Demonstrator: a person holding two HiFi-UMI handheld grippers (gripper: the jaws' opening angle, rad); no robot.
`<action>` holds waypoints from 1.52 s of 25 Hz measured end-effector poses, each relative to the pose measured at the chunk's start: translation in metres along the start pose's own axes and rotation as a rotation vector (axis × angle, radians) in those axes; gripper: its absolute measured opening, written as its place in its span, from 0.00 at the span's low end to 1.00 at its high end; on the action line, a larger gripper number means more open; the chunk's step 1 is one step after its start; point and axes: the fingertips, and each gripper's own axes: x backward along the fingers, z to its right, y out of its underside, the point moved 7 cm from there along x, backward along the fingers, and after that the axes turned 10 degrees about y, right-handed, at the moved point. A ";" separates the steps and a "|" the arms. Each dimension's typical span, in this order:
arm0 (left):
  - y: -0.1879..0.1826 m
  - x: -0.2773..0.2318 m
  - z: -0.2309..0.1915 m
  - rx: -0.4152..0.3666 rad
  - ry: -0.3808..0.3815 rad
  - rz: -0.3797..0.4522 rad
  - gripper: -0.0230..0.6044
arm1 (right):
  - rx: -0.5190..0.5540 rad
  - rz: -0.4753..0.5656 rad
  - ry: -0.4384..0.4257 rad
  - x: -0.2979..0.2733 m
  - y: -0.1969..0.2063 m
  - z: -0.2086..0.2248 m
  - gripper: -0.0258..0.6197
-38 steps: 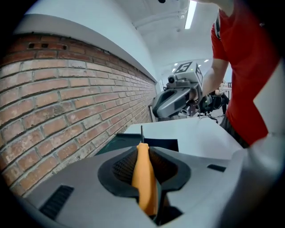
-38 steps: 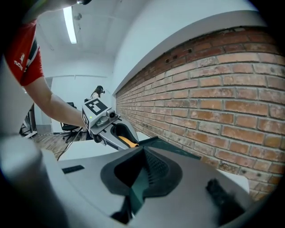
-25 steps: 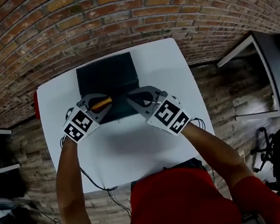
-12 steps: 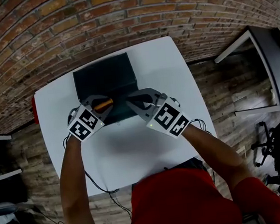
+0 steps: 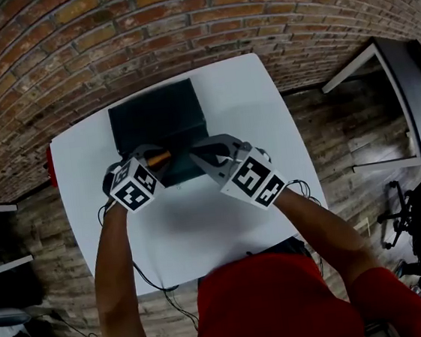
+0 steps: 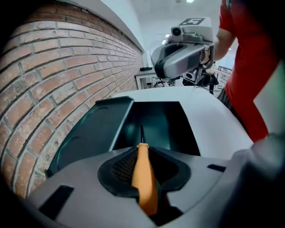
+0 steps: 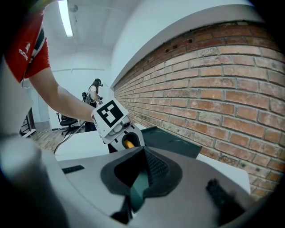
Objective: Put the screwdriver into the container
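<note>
A black container (image 5: 155, 117) stands open at the back of the white table (image 5: 257, 113), its lid (image 6: 91, 133) folded out towards the brick wall. My left gripper (image 5: 153, 164) is shut on the screwdriver (image 5: 159, 158) by its orange handle (image 6: 144, 178). The thin shaft points into the container's hollow (image 6: 156, 122). My right gripper (image 5: 197, 156) is at the container's near edge, shut on its thin dark wall (image 7: 138, 187). In the right gripper view, the left gripper (image 7: 126, 140) shows with the orange handle in its jaws.
A brick wall (image 5: 105, 40) runs close behind the table. A red object (image 5: 46, 156) sits at the table's left edge. Cables (image 5: 143, 273) hang below the front edge. Another table (image 5: 402, 97) stands at the right. A person (image 7: 95, 91) is far off.
My left gripper has shifted slightly right with the screwdriver, and its marker cube has turned a little. The right gripper stays at the container's edge.
</note>
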 end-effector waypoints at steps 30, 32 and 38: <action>0.006 -0.021 0.001 -0.056 0.058 -0.197 0.20 | -0.005 0.002 -0.001 0.005 0.004 0.009 0.09; 0.006 -0.021 0.001 -0.058 0.051 -0.197 0.20 | -0.006 0.002 0.001 0.006 0.005 0.010 0.09; 0.006 -0.019 0.001 -0.050 0.034 -0.185 0.23 | -0.007 0.001 0.003 0.009 0.007 0.012 0.09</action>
